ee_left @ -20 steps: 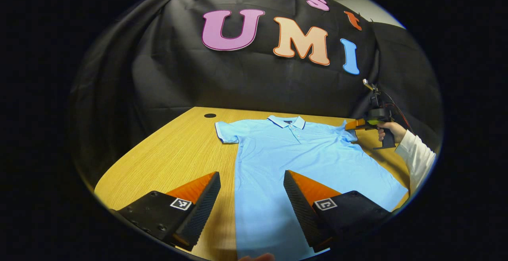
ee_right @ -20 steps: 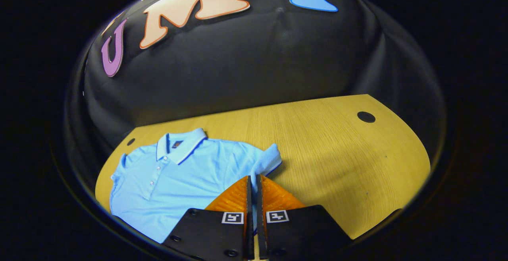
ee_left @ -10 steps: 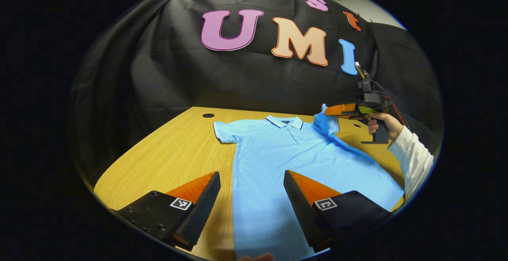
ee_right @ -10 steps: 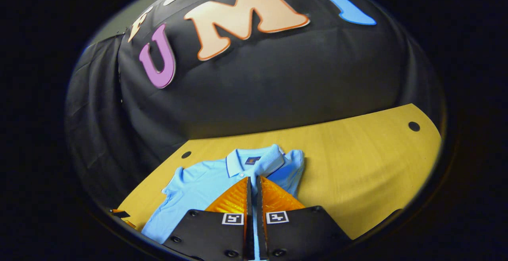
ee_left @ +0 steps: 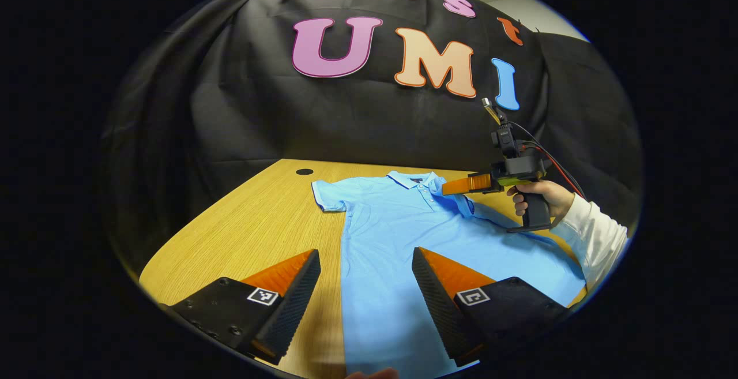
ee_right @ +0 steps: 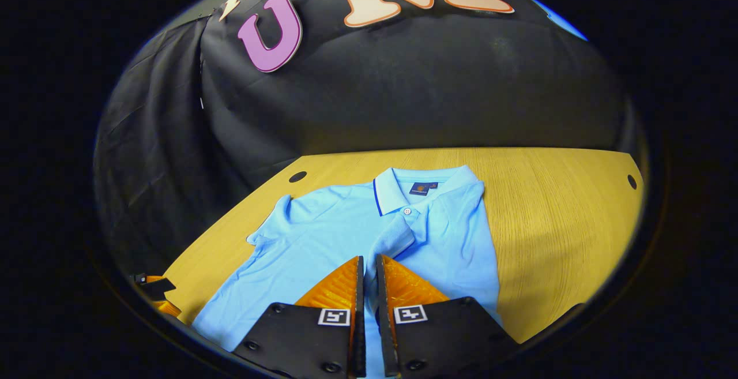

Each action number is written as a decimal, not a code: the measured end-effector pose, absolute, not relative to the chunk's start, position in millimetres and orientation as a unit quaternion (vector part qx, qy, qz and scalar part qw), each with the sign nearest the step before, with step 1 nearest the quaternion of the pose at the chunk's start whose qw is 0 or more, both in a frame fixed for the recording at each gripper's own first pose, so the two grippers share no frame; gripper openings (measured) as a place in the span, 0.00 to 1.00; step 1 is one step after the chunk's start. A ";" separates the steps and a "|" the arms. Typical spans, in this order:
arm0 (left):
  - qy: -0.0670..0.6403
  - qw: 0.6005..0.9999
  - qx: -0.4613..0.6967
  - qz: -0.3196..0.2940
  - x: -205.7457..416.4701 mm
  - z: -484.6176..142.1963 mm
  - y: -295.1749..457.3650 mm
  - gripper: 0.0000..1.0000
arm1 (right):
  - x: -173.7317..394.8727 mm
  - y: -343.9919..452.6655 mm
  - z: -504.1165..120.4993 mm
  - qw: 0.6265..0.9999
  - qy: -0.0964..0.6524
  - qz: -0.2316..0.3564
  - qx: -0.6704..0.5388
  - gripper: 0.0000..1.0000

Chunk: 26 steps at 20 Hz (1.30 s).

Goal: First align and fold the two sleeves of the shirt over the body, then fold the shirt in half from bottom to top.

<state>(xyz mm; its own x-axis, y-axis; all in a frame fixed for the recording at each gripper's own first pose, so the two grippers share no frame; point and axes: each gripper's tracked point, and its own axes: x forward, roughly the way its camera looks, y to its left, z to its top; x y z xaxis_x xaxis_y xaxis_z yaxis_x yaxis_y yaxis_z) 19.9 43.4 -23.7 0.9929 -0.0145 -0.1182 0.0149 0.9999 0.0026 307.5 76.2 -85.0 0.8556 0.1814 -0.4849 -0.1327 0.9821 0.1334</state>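
Note:
A light blue polo shirt [ee_left: 398, 235] lies face up on the wooden table [ee_left: 253, 223], collar toward the wall. In the left gripper view, my left gripper [ee_left: 366, 258] hangs open above the shirt's lower left edge, touching nothing. In the same view my right gripper [ee_left: 456, 187], held by a hand [ee_left: 545, 197], is over the chest just right of the collar. In the right gripper view, my right gripper [ee_right: 367, 261] is shut on the shirt's right sleeve [ee_right: 403, 235], which is pulled inward over the body below the collar [ee_right: 403, 186]. The other sleeve [ee_left: 327, 194] lies flat and spread.
The black cloth wall rises right behind the table's far edge. Round cable holes [ee_left: 304, 171] [ee_right: 632, 182] sit near the back corners. Bare wood lies left of the shirt [ee_left: 230, 240] and right of it [ee_right: 553, 211]. A white sleeve [ee_left: 597, 235] reaches in from the right.
My right gripper lifted the right sleeve off the table, carried it inward, and lowered it over the chest. The left gripper has stayed in place, open.

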 end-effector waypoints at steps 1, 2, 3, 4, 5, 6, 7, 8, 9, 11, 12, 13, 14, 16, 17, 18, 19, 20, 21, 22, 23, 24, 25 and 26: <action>0.060 0.998 0.001 -0.007 19.8 -23.7 43.5 0.95 | 301.9 80.9 -85.7 0.960 0.260 0.094 0.049 0.11; 0.062 0.998 0.001 -0.006 21.1 -25.5 44.6 0.96 | 295.7 89.5 -85.1 0.956 0.264 0.111 0.057 0.24; 0.063 0.998 0.001 -0.003 22.7 -26.2 45.8 0.96 | 290.2 97.5 -83.8 0.953 0.267 0.126 0.063 0.50; 0.065 0.998 -0.001 0.000 23.0 -27.0 47.3 0.95 | 281.6 104.1 -83.7 0.952 0.267 0.135 0.064 0.75; 0.067 0.998 -0.005 0.003 23.8 -27.6 50.2 0.95 | 277.8 109.5 -78.4 0.951 0.265 0.146 0.061 1.00; 0.069 0.998 -0.010 0.006 24.4 -28.2 54.4 0.96 | 270.4 112.4 -73.3 0.951 0.262 0.155 0.053 0.97; 0.066 0.998 -0.015 0.013 26.3 -25.5 59.5 0.96 | 261.7 114.6 -66.4 0.952 0.254 0.163 0.046 0.98; 0.064 0.998 -0.016 0.020 29.4 -22.4 65.1 0.96 | 253.7 115.0 -59.0 0.954 0.246 0.167 0.041 0.98; 0.067 0.997 -0.013 0.027 34.0 -21.1 70.5 0.95 | 243.2 115.6 -52.9 0.955 0.238 0.172 0.040 0.98; 0.082 0.996 -0.012 0.039 44.6 -24.2 82.6 0.96 | 220.2 112.4 -45.0 0.956 0.231 0.179 0.038 0.98; 0.087 0.995 -0.019 0.038 50.2 -21.0 84.3 0.96 | 207.8 107.7 -42.3 0.957 0.227 0.180 0.032 0.98; 0.091 0.995 -0.025 0.032 56.1 -19.7 82.6 0.95 | 198.5 101.8 -40.9 0.958 0.222 0.177 0.027 0.98; 0.098 0.994 -0.033 0.028 64.2 -18.7 83.0 0.95 | 187.5 96.3 -39.7 0.959 0.218 0.177 0.024 0.98; 0.115 0.992 -0.040 0.019 81.8 -15.0 84.8 0.95 | 161.4 84.6 -43.2 0.959 0.219 0.176 0.025 0.98; 0.119 0.992 -0.039 0.017 91.3 -10.0 87.5 0.95 | 151.3 77.0 -45.6 0.960 0.220 0.173 0.027 0.98; 0.125 0.991 -0.038 0.022 100.9 -6.3 92.8 0.95 | 143.1 66.3 -46.4 0.962 0.217 0.164 0.030 0.98; 0.129 0.991 -0.037 0.024 112.5 -0.1 97.3 0.95 | 132.6 56.3 -47.6 0.964 0.213 0.155 0.033 0.98; 0.134 0.990 -0.033 0.026 121.6 5.4 101.6 0.95 | 124.6 45.7 -48.3 0.967 0.208 0.145 0.039 0.98; 0.139 0.989 -0.029 0.033 136.8 8.2 107.7 0.95 | 113.9 38.1 -48.4 0.968 0.202 0.140 0.046 0.98; 0.143 0.989 -0.026 0.036 149.3 10.7 111.3 0.95 | 106.5 31.2 -48.7 0.969 0.199 0.136 0.050 0.98; 0.149 0.988 -0.024 0.039 163.2 13.2 114.0 0.95 | 98.8 23.4 -49.0 0.971 0.194 0.130 0.052 0.98; 0.157 0.987 -0.026 0.039 178.0 12.4 115.7 0.95 | 93.5 14.3 -47.9 0.974 0.187 0.120 0.051 0.98; 0.161 0.986 -0.033 0.037 192.7 12.9 115.6 0.95 | 88.2 6.5 -47.7 0.976 0.181 0.112 0.049 0.98; 0.169 0.984 -0.043 0.033 205.6 10.4 114.0 0.95 | 82.8 1.2 -46.3 0.977 0.176 0.106 0.050 0.98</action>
<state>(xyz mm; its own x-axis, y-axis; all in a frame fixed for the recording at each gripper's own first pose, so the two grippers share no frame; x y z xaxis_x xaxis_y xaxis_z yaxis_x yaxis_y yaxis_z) 205.6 114.0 10.4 0.9405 0.0500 -0.3361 -0.0788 0.9942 -0.0728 82.8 1.2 -46.3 0.9159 0.2248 -0.3326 -0.1895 0.9725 0.1353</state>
